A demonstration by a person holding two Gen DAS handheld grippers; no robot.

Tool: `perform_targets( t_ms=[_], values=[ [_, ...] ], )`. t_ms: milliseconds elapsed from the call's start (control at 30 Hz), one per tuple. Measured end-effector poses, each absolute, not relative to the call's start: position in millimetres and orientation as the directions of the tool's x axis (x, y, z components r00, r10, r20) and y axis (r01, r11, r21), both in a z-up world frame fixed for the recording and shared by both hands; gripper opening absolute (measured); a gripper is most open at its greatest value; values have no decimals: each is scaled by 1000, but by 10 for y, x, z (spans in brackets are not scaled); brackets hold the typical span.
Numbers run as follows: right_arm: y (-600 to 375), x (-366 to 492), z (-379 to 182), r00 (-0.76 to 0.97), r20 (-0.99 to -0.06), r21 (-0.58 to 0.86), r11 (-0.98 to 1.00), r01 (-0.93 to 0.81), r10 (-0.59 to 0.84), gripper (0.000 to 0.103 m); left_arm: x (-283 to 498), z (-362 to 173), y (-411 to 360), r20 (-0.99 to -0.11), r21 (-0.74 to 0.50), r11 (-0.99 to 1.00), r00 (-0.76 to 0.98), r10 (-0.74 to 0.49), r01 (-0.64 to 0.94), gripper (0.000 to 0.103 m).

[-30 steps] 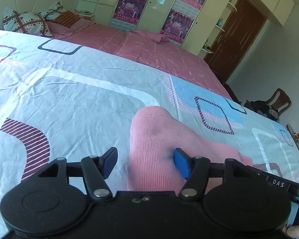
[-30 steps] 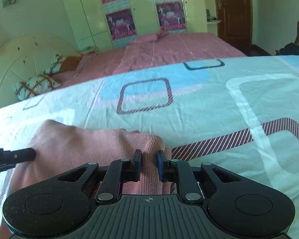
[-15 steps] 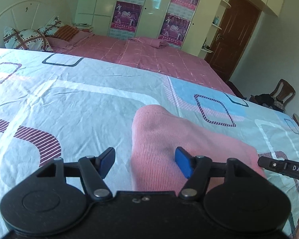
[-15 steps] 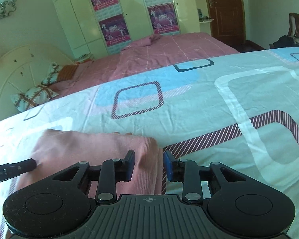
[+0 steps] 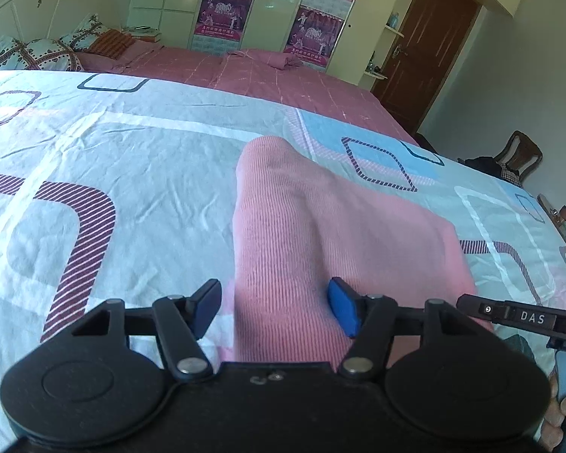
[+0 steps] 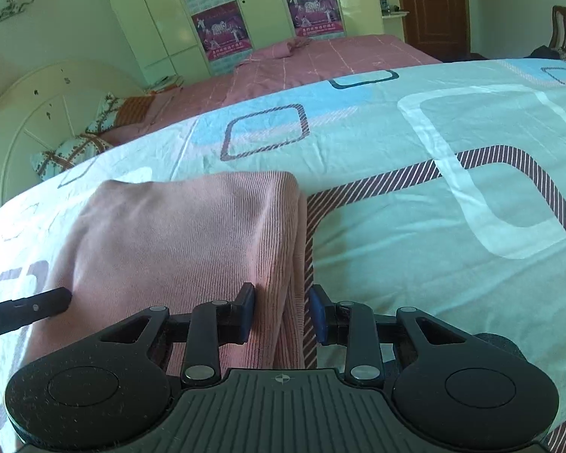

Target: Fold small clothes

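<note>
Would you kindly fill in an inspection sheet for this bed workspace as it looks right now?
Surface: wrinkled pale patterned bedsheet.
Job's things: pink ribbed knit garment, folded, lying flat.
Clutter: nothing seen on the sheet.
Grippers: left gripper open, its jaws just narrowed, straddling the garment's near left edge; right gripper open, astride its right edge.
Cables: nothing seen.
Surroundings: pink-covered bed, cream wardrobe with posters, brown door, wooden chair.
</note>
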State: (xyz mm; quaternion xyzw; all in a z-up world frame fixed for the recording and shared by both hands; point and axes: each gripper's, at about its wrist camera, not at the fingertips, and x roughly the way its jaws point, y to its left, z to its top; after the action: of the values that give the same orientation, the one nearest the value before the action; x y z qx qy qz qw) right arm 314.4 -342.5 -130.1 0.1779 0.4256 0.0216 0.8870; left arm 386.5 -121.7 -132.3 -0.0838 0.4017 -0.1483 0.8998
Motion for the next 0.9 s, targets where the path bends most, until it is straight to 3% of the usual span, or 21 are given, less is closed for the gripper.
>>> perform_targets(
  t_ms=[167, 567, 800, 900],
  values=[
    [-3387, 3196, -1363, 645, -756, 264, 954, 143, 112, 29, 3868, -1335, -1272, -704, -240, 950, 637, -313, 201, 59],
    [-3494, 2577, -1082, 658, -719, 384, 917, 108, 223, 29, 3521, -1227, -1110, -688, -275, 933, 630, -360, 232, 61],
    [-3387, 2085, -1120, 635, -746, 342, 933, 108, 200, 29, 3321, -1320, -1063, -693, -309, 917, 601, -398, 252, 56],
    [-3330, 1983, -1150, 627, -760, 310, 944, 116, 172, 17, 3308, -1339, -1073, -688, -310, 916, 604, -402, 256, 53]
  ],
)
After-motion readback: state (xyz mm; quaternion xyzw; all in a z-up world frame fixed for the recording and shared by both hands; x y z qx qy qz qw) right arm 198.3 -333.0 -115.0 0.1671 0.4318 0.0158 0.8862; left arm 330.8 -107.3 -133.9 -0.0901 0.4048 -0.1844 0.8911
